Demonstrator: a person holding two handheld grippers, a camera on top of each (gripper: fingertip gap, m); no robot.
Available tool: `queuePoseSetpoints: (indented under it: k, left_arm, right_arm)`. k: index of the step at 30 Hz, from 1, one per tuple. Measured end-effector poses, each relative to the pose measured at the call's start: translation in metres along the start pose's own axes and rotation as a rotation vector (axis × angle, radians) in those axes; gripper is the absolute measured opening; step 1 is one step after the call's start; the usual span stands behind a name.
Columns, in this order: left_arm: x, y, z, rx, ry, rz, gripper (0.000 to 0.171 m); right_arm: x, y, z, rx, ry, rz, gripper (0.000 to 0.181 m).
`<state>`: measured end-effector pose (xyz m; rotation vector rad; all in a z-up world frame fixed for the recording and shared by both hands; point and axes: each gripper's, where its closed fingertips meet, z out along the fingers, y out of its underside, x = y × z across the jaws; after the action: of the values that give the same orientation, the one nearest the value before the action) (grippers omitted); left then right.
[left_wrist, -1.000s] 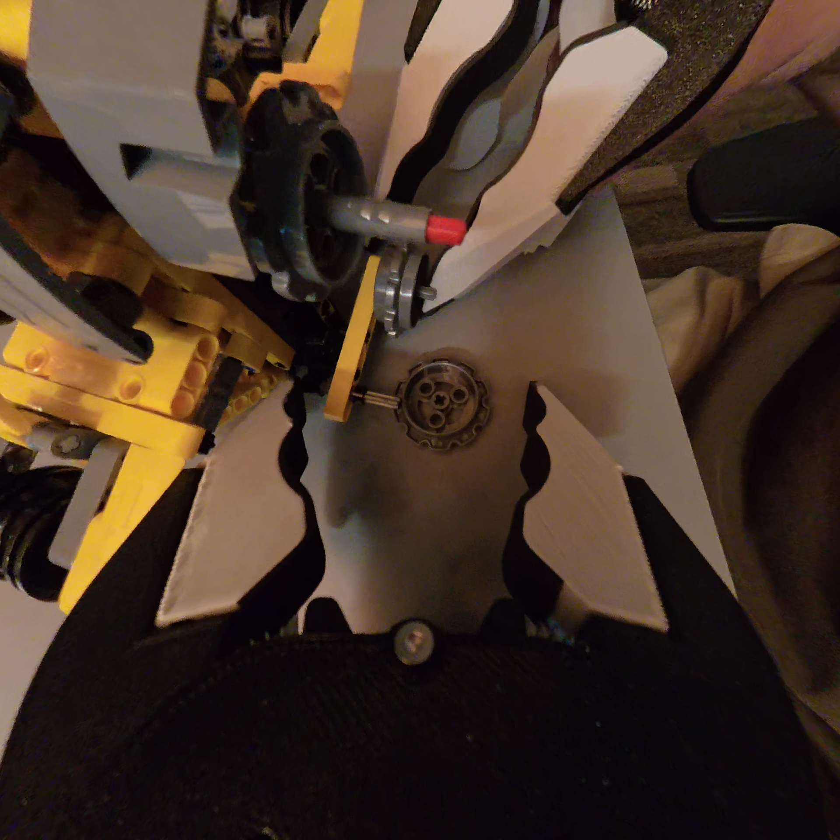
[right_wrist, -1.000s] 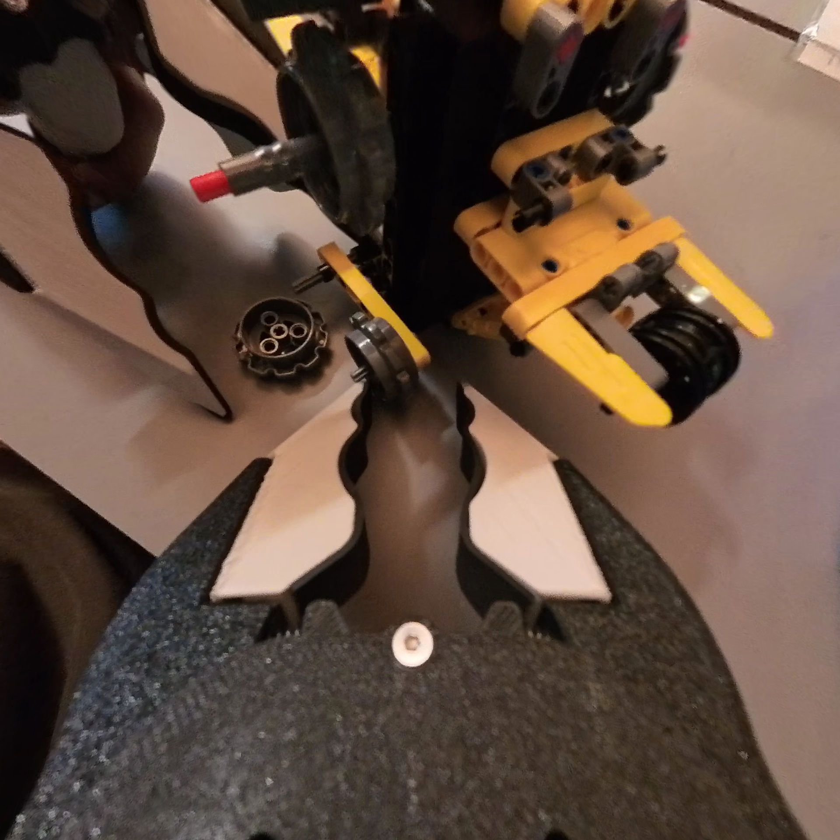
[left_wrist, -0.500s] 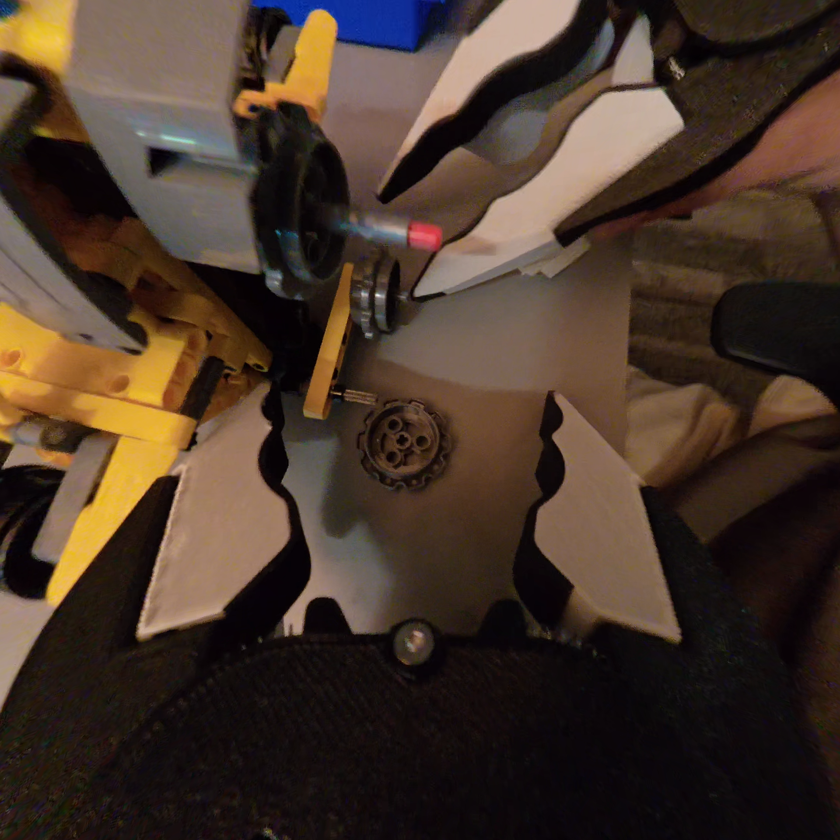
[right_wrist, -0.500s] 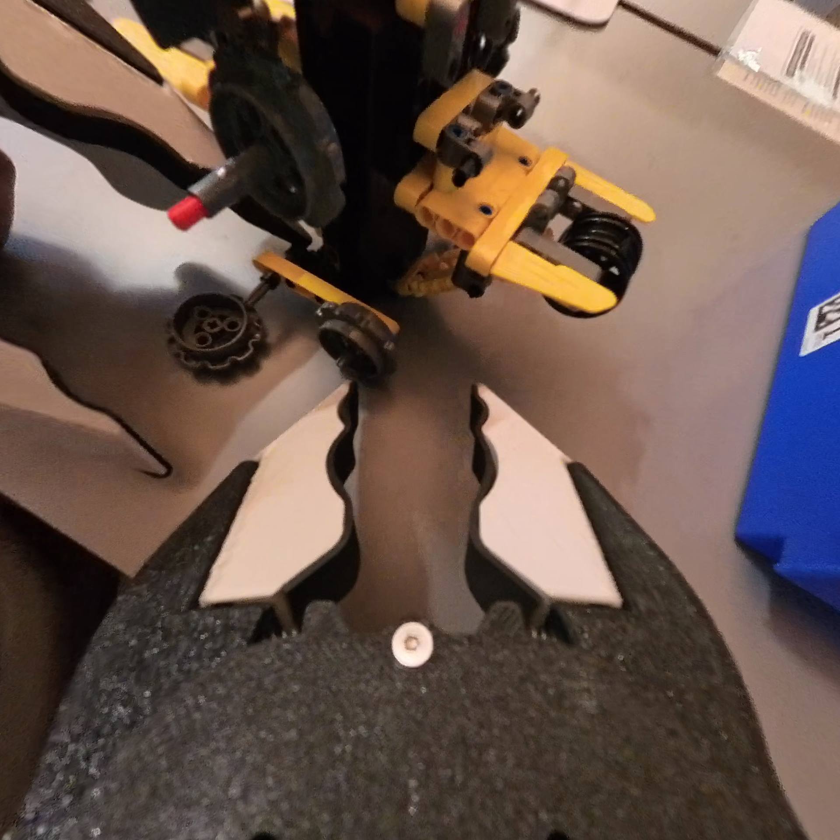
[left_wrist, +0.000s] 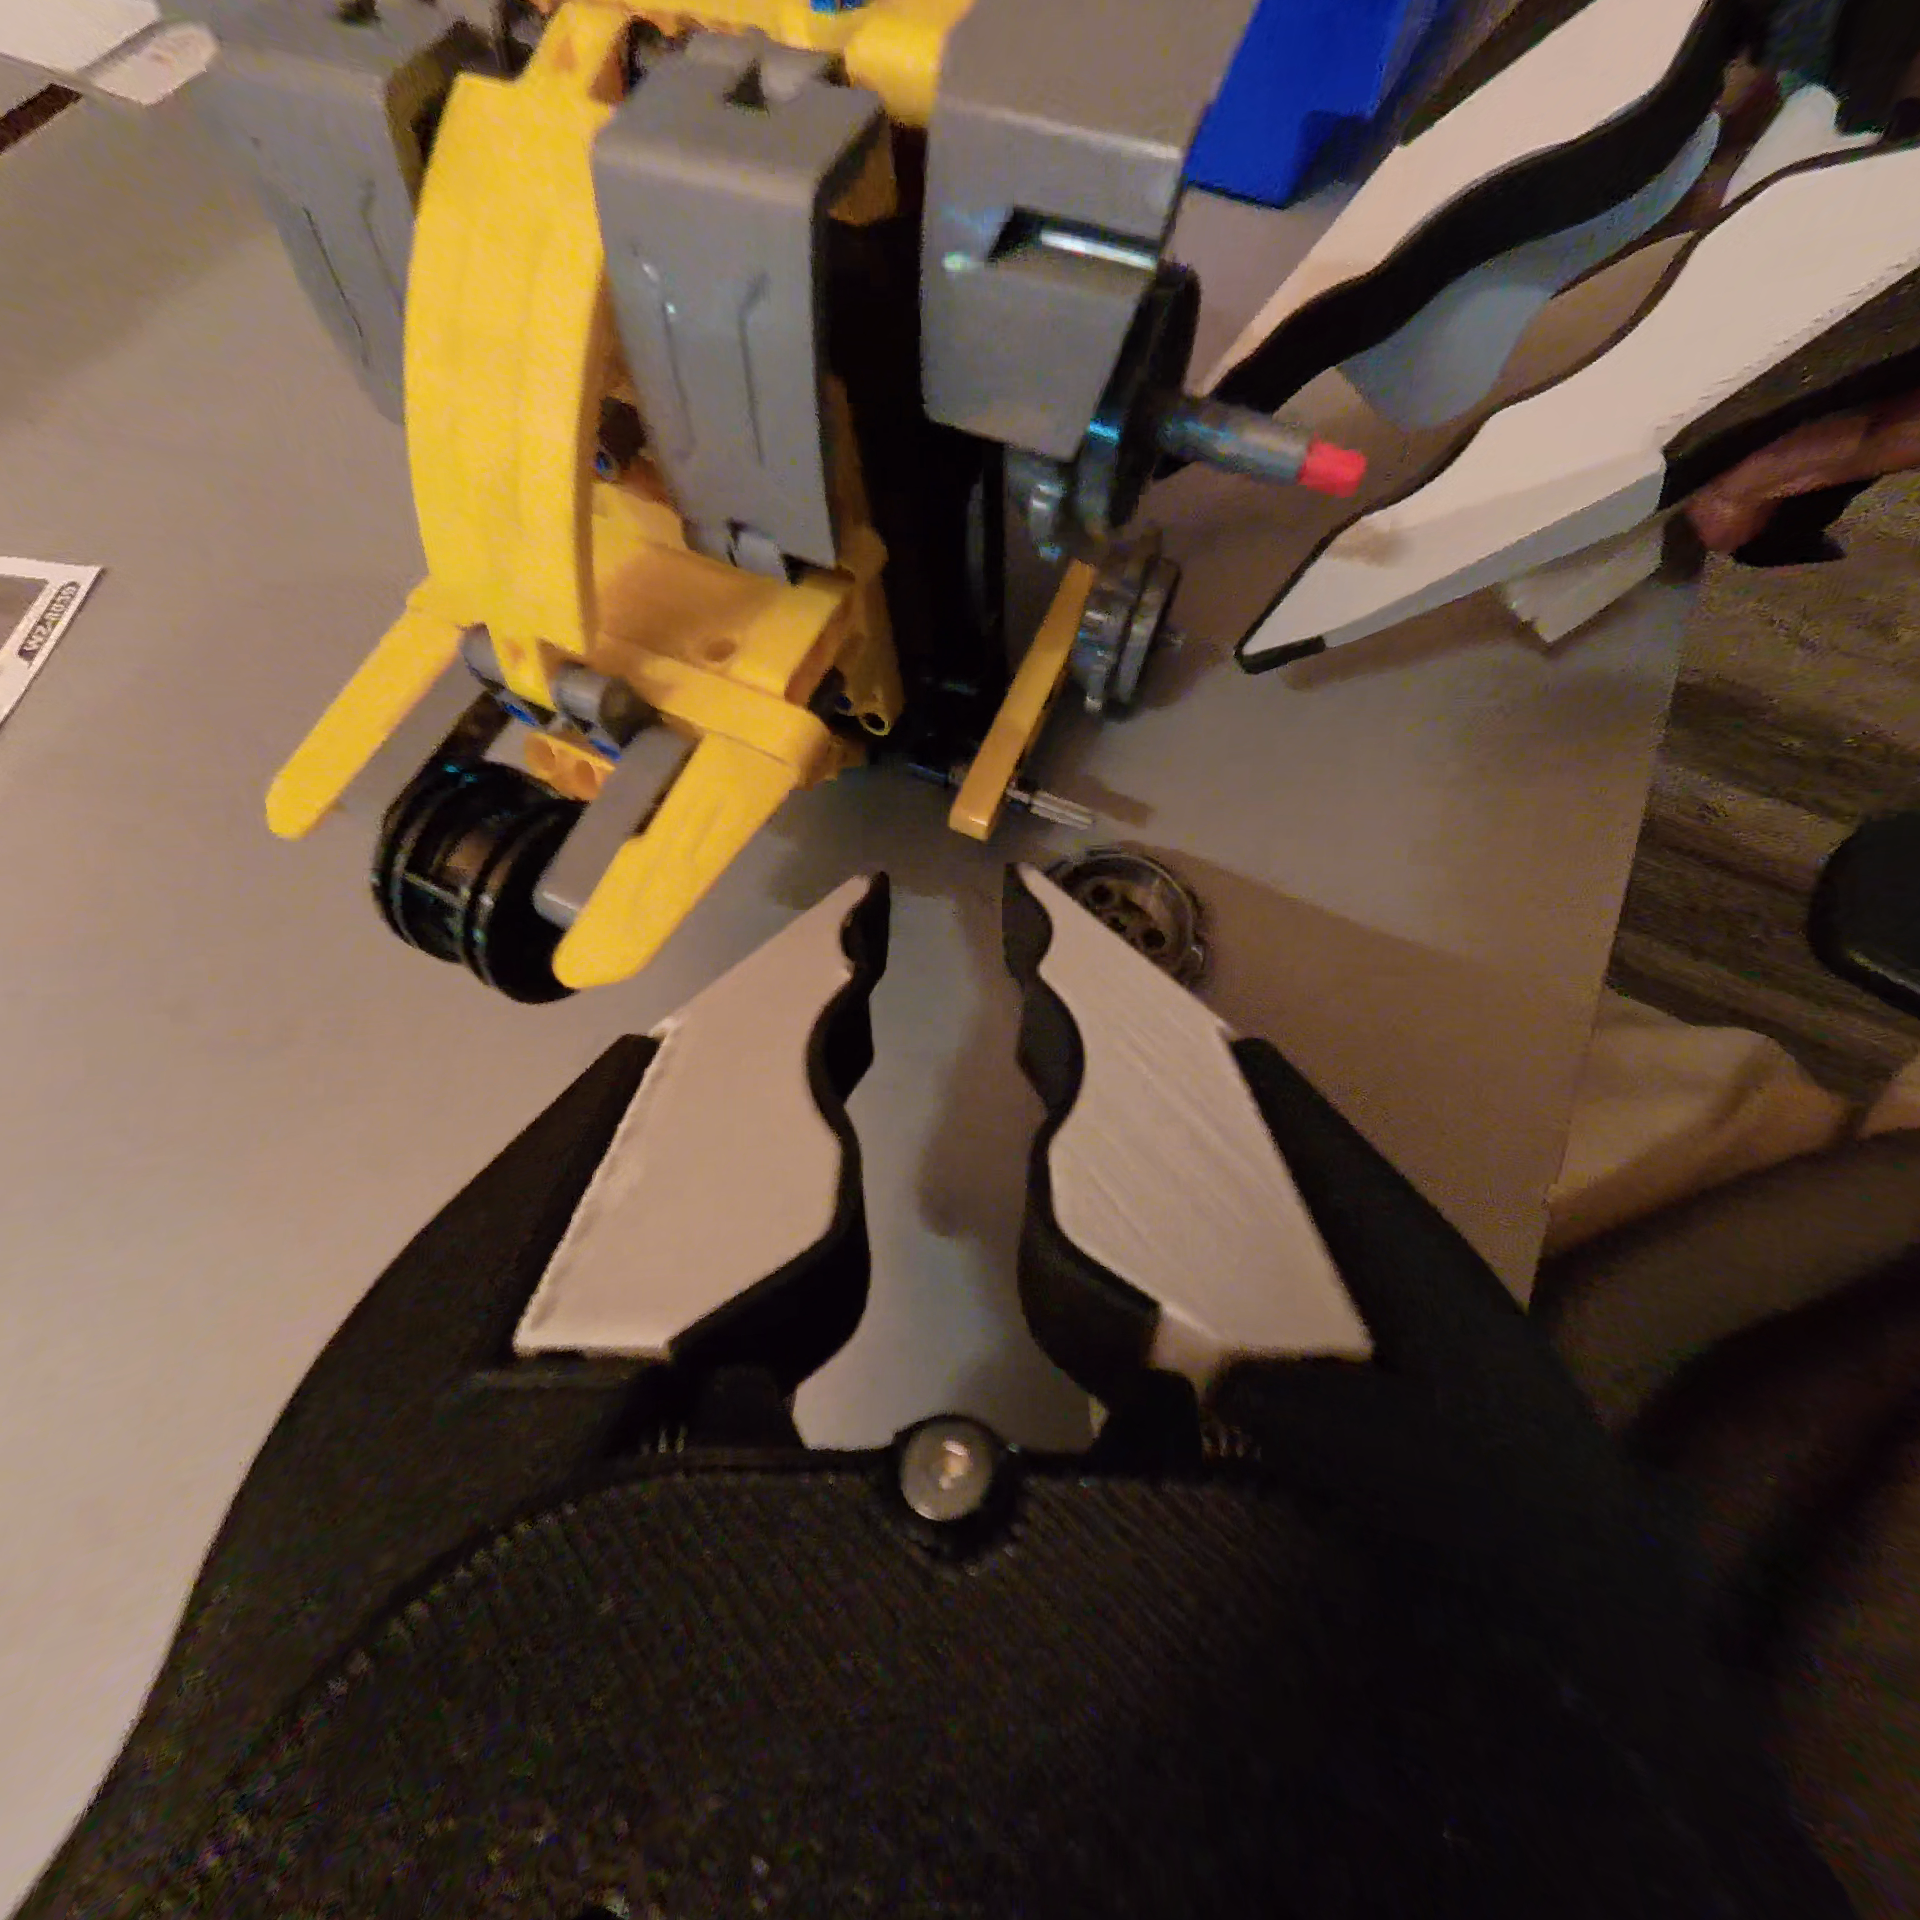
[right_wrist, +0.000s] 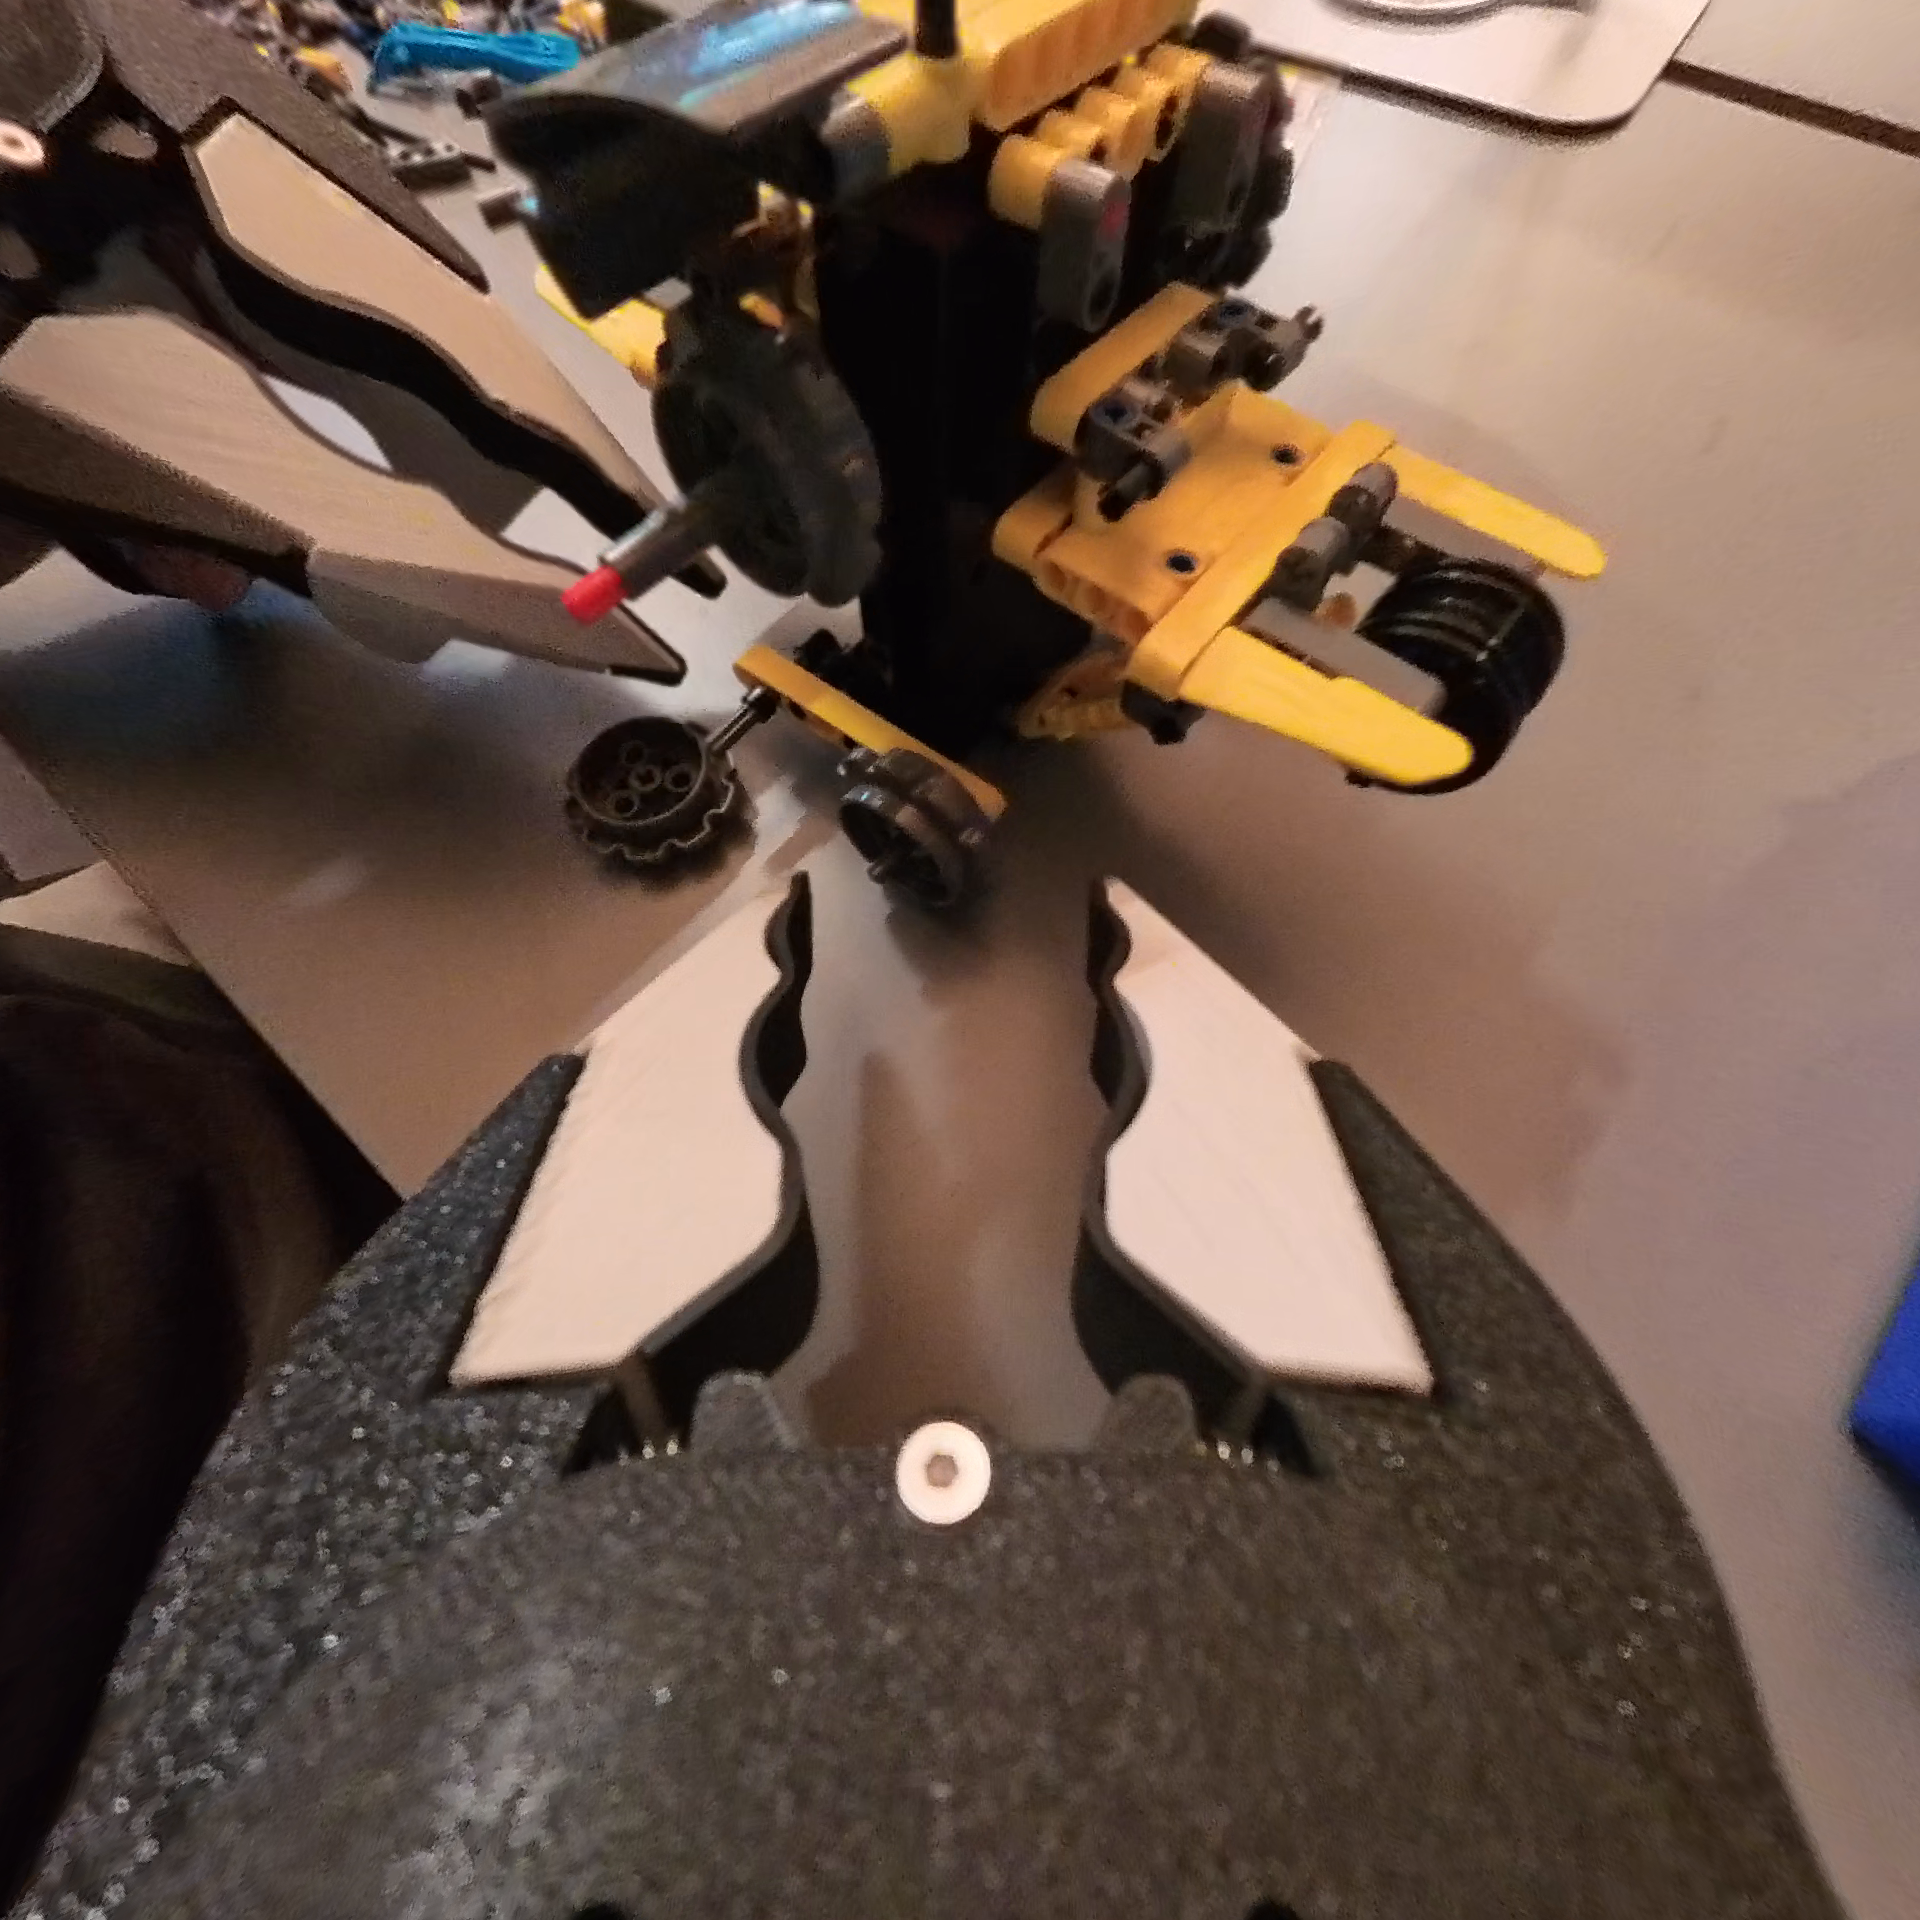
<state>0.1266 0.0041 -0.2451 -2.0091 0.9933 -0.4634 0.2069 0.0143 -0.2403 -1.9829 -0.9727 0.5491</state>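
Observation:
A yellow, grey and black brick-built vehicle (left_wrist: 727, 416) stands on the grey table (left_wrist: 208, 1039); it also shows in the right wrist view (right_wrist: 987, 416). A grey axle with a red tip (left_wrist: 1330, 468) sticks out of its side. Below it a yellow beam (right_wrist: 831, 717) carries a small dark wheel (right_wrist: 914, 831). A loose dark toothed wheel (right_wrist: 655, 795) lies flat beside the beam. My left gripper (left_wrist: 948, 878) is empty, its jaws a narrow gap apart, just short of the beam; its right finger partly hides the loose wheel (left_wrist: 1132, 914). My right gripper (right_wrist: 951, 888) is open and empty, right behind the small wheel.
A blue box (left_wrist: 1299, 104) stands behind the vehicle and shows at the right edge of the right wrist view (right_wrist: 1891, 1382). Paper slips (left_wrist: 42, 623) lie at the left. Loose pieces (right_wrist: 468, 47) lie at the back. The table edge (left_wrist: 1600, 935) runs close on the right.
My left gripper has narrowed its jaws from wide open and drawn back and left, away from the loose wheel. My right gripper has drawn back from the small wheel and opened a little wider.

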Motion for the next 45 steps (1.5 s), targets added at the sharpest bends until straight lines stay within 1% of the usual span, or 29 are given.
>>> queuePoseSetpoints:
  k: [2,4,7,10,11,12,13,16,18,20,22,24,26,28,31,35,37,40,43,45]
  left_arm:
    - [0.0,-0.003,0.001,0.001,0.034,0.01,0.018]
    - [0.002,-0.002,0.004,-0.021,0.077,0.039,0.025]
    - [0.004,-0.002,0.008,-0.046,0.106,0.121,0.034]
    - [0.005,-0.004,0.01,-0.044,0.139,0.192,0.033]
    - [0.005,-0.003,0.01,-0.042,0.162,0.2,0.035]
    - [0.007,-0.002,0.011,-0.047,0.196,0.198,0.05]
    - [0.008,0.001,0.013,-0.059,0.231,0.191,0.058]
    - [0.015,0.004,0.016,-0.062,0.312,0.171,0.061]
    - [0.017,0.007,0.018,-0.079,0.328,0.182,0.063]
    - [0.012,0.004,0.02,-0.065,0.298,0.207,0.076]
    - [0.007,0.001,0.022,-0.058,0.274,0.207,0.083]
    - [0.01,0.0,0.022,-0.056,0.303,0.206,0.082]
    - [0.01,0.002,0.021,-0.066,0.307,0.204,0.076]
    - [0.008,0.005,0.02,-0.081,0.295,0.197,0.078]
    - [0.008,0.008,0.014,-0.071,0.303,0.199,0.066]
    - [0.008,0.01,0.011,-0.067,0.303,0.214,0.062]
    - [0.012,0.009,0.011,-0.064,0.312,0.212,0.056]
    - [0.017,0.007,0.013,-0.06,0.3,0.207,0.055]
    - [0.027,0.006,0.014,-0.061,0.297,0.201,0.065]
    - [0.033,0.005,0.018,-0.066,0.278,0.224,0.07]
  right_arm:
    - [0.003,-0.003,-0.001,0.012,-0.008,-0.006,0.053]
    - [0.006,-0.005,0.0,0.017,-0.009,-0.024,0.053]
    - [0.003,0.001,0.005,-0.032,-0.072,-0.018,0.053]
    - [-0.001,-0.001,0.007,-0.031,-0.124,-0.017,0.052]
    - [-0.002,-0.003,0.008,-0.025,-0.133,-0.019,0.05]
    - [-0.003,-0.004,0.009,-0.026,-0.142,-0.019,0.048]
    - [-0.005,-0.003,0.011,-0.035,-0.151,-0.02,0.048]
    - [-0.007,0.0,0.015,-0.062,-0.154,-0.045,0.046]
    - [-0.008,0.0,0.017,-0.072,-0.152,-0.057,0.045]
    - [-0.009,0.001,0.019,-0.083,-0.157,-0.063,0.045]
    - [-0.01,0.002,0.02,-0.089,-0.162,-0.067,0.045]
    - [-0.01,0.002,0.021,-0.094,-0.161,-0.068,0.045]
    - [-0.008,0.002,0.022,-0.094,-0.145,-0.067,0.044]
    - [-0.008,0.001,0.022,-0.092,-0.137,-0.071,0.043]
    - [-0.007,0.001,0.022,-0.087,-0.131,-0.07,0.042]
    - [-0.004,-0.001,0.022,-0.08,-0.118,-0.054,0.042]
    - [-0.001,-0.002,0.021,-0.071,-0.102,-0.048,0.041]
    - [0.006,-0.001,0.018,-0.066,-0.067,-0.039,0.04]
    - [0.015,0.0,0.012,-0.049,-0.033,-0.02,0.04]
    - [0.02,0.001,0.008,-0.042,-0.018,-0.006,0.042]
